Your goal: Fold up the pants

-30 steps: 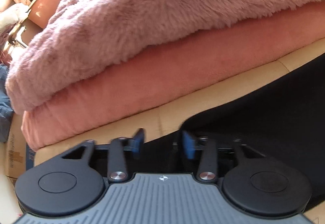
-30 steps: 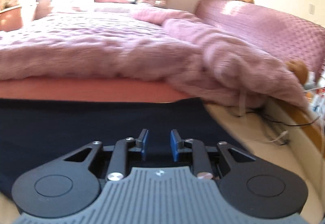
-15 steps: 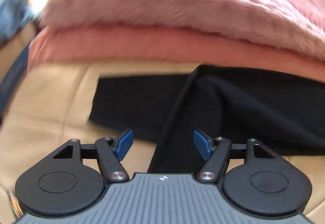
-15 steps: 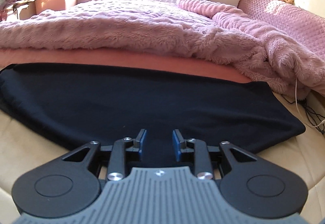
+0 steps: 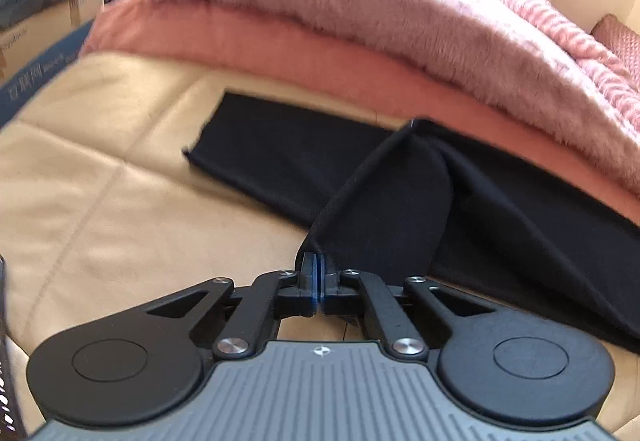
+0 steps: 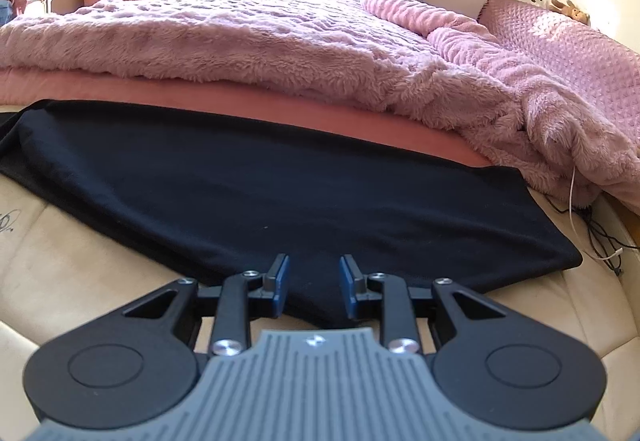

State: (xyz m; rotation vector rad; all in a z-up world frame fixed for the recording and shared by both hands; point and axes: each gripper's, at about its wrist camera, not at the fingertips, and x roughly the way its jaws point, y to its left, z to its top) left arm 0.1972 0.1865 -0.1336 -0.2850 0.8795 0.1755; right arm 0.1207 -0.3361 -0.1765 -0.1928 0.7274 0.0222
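Observation:
Black pants (image 5: 400, 201) lie on a beige cushioned surface (image 5: 100, 201) beside a pink bed. My left gripper (image 5: 319, 265) is shut on a fold of the pants and holds one leg lifted off the surface; the other leg lies flat to the far left. In the right wrist view the pants (image 6: 280, 193) lie spread flat, and my right gripper (image 6: 313, 277) is open with its blue pads (image 6: 282, 277) over the near edge of the cloth.
A fluffy pink blanket (image 6: 280, 37) and a salmon sheet (image 5: 280, 49) border the pants at the back. Cardboard boxes (image 5: 48, 13) stand at the far left. White and black cables (image 6: 592, 225) lie at the right.
My left gripper has gone from open to shut on the pants and has lifted one leg. My right gripper has drawn back a little and stays open.

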